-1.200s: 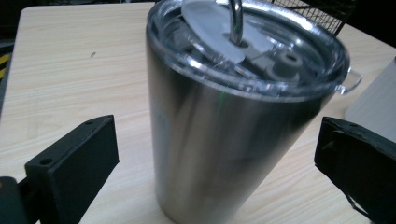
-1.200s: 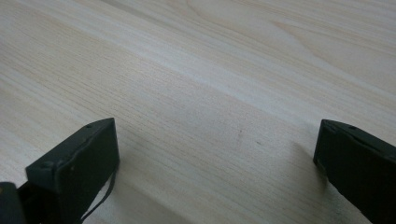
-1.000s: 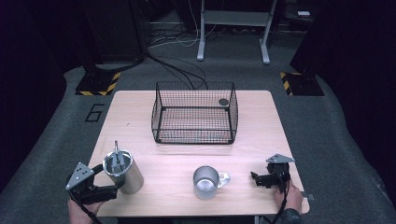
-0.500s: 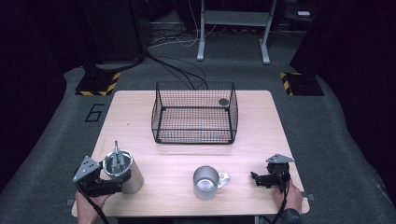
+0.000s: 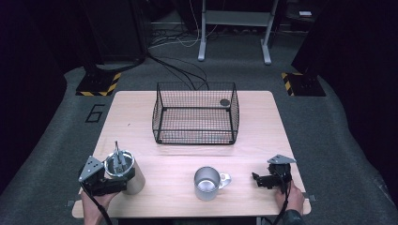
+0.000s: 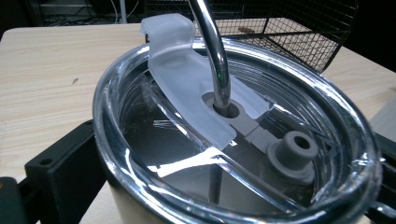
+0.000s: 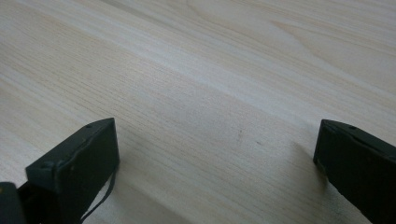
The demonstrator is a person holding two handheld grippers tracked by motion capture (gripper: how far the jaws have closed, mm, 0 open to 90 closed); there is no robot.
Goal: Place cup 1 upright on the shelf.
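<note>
A steel tumbler (image 5: 126,169) with a clear lid and a metal straw (image 6: 212,51) stands upright at the table's front left. My left gripper (image 5: 124,179) is open, with one jaw on each side of the tumbler's upper body (image 6: 233,154). A small steel mug (image 5: 208,183) sits at the front middle, its handle pointing right. To the right of the mug, my right gripper (image 5: 257,178) rests low over the table, open, with bare wood between its jaws (image 7: 215,154).
A black wire basket (image 5: 195,115) stands at the middle back of the wooden table (image 5: 187,154), with a small dark disc (image 5: 225,102) at its far right corner. Cables and stand legs lie on the floor beyond the table.
My left gripper has moved right and forward from beside the tumbler until its jaws straddle it. The tumbler, the mug and my right gripper have stayed put.
</note>
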